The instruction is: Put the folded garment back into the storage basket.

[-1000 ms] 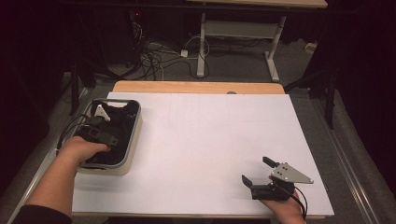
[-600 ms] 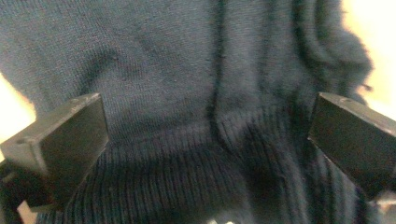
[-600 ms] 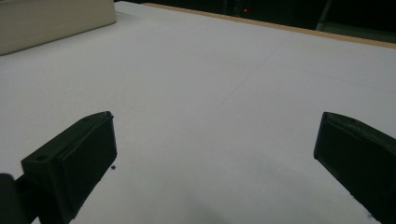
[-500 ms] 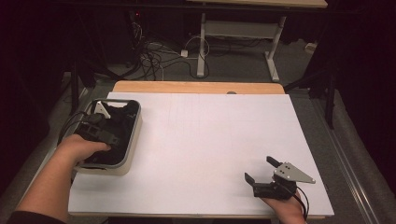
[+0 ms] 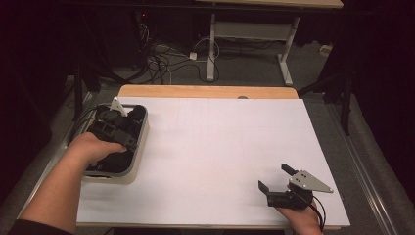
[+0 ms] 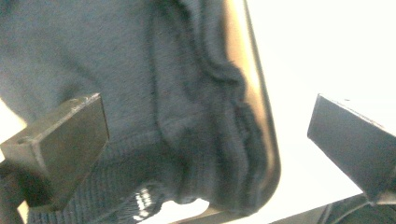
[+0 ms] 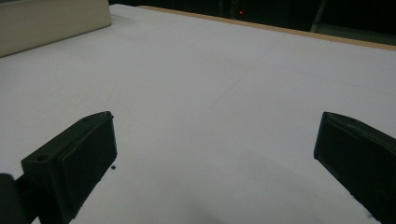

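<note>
While the left gripper [image 5: 115, 128] hangs jaws apart over dark cloth [image 6: 154, 93] in the bin [image 5: 139, 147], apparently a garment, step is reaching. Next: close on a fold. Right gripper [image 5: 276, 178] rests open, idle.

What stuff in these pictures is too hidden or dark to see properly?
- High view: the dark cloth in the bin sits mostly under the left gripper and hand.
- Left gripper view: the cloth runs off the edges; its kind is unclear.
- High view: the right hand is cut by the bottom edge.
</note>
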The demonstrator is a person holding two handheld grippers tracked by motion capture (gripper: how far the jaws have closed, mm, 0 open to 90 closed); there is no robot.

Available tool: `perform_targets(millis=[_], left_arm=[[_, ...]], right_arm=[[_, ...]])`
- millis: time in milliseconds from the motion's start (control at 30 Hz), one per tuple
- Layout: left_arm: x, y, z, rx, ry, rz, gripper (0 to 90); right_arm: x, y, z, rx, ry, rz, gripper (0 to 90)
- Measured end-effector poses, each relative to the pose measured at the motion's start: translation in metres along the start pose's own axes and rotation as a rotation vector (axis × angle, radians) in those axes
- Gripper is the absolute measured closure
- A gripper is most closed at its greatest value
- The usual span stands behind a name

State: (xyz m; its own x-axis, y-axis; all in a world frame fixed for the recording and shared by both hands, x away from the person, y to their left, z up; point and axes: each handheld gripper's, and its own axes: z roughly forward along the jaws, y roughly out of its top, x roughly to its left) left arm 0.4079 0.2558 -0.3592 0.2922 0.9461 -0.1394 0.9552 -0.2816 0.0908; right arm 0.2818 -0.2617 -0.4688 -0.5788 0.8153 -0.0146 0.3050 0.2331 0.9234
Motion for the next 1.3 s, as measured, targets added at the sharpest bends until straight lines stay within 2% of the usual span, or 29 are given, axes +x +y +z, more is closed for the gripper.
perform_targets(millis=[333, 633, 900, 967, 1067, 1300], left_arm=[[-0.029, 0.011, -0.001, -0.004, -0.012, 0.057, 0.0], [-0.063, 0.023, 0.004, -0.009, -0.062, 0.114, 0.0], [-0.089, 0.031, 0.019, -0.009, -0.094, 0.177, 0.0], [-0.091, 0.031, 0.022, -0.011, -0.097, 0.181, 0.0], [-0.097, 0.033, 0.034, -0.010, -0.085, 0.206, 0.0], [-0.106, 0.033, 0.054, -0.005, -0.089, 0.245, 0.0]], right_arm=[[0.000, 0.000, 0.000, 0.003, -0.003, -0.001, 0.0], [0.001, -0.002, 0.002, 0.008, 0.002, -0.009, 0.0], [0.001, -0.003, 0.001, 0.009, 0.003, -0.013, 0.0], [0.001, -0.003, 0.001, 0.009, 0.002, -0.011, 0.0], [0.000, -0.003, 0.001, 0.008, 0.002, -0.012, 0.0], [0.000, -0.003, 0.000, 0.006, 0.003, -0.010, 0.0]])
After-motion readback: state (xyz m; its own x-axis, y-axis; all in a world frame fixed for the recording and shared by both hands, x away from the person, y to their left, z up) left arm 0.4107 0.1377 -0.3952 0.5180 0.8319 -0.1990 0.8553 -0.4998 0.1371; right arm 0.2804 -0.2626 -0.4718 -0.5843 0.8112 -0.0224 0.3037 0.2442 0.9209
